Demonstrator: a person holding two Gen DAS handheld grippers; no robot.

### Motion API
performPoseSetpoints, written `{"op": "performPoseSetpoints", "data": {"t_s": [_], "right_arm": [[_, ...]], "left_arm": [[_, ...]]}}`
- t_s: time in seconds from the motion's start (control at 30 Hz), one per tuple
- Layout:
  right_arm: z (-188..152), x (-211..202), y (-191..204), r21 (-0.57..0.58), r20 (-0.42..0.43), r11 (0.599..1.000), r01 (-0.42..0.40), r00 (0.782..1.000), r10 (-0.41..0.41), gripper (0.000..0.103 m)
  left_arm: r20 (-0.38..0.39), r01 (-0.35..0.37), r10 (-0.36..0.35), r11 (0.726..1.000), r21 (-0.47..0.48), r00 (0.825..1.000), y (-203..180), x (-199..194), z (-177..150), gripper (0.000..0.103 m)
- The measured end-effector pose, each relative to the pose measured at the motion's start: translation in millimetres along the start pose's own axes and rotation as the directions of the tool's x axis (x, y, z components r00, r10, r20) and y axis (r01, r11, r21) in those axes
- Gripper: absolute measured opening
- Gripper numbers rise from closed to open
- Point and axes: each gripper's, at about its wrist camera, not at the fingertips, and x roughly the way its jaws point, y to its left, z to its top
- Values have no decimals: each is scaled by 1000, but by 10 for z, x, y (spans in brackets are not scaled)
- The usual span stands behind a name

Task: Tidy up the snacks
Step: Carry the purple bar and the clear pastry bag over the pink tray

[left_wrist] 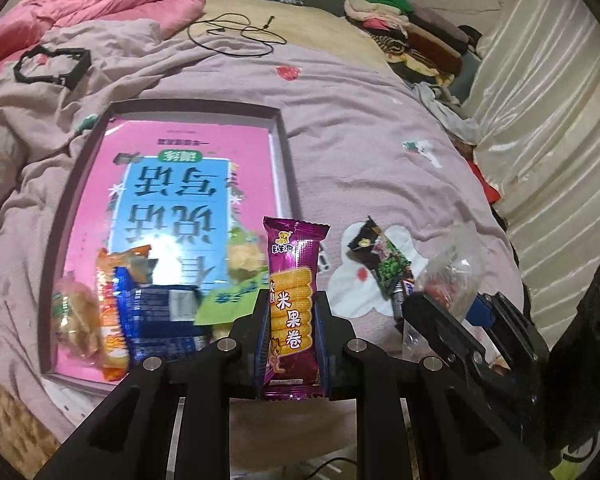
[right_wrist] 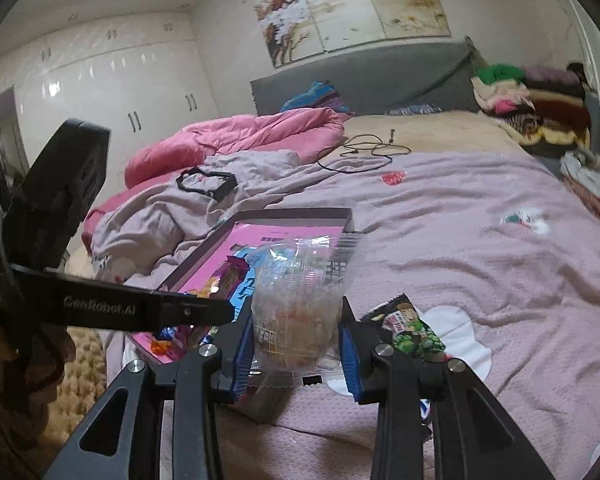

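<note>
- The left gripper (left_wrist: 293,312) pinches a purple rice-roll snack packet (left_wrist: 294,304) upright between its closed fingers, just beside the near right corner of a shallow box lid (left_wrist: 288,168).
- The right gripper (right_wrist: 298,344) clamps a clear crinkly snack bag (right_wrist: 300,300), held above the bed; its contents are too blurred to name.
- Only the left view shows the lid's near end, where an orange packet (left_wrist: 110,320), a blue packet (left_wrist: 156,312) and a green-labelled bag (left_wrist: 228,300) lie on a pink book (left_wrist: 192,184).
- A green pea snack packet (right_wrist: 410,330) rests on the lilac bedspread (right_wrist: 460,248), right of the lid.
- Farther off lie a black frame (right_wrist: 206,182), a black cable (right_wrist: 360,152) and a pink quilt (right_wrist: 240,136).
- Only the right view shows white wardrobes (right_wrist: 100,92).
</note>
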Motion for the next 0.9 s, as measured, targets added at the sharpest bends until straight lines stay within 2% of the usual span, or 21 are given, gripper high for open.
{"op": "performPoseSetpoints", "data": {"t_s": [0.57,0.9], "right_arm": [[-155,340,544,-109,-110,992,-60,993,48,38],[-261,591,708,-188,-163,980,-60,986,29,38]], "left_arm": [[27,-40,43,991,-128,999,731,-160,6,20],[15,-34,36,994,-104,999,670,-29,33,20]]}}
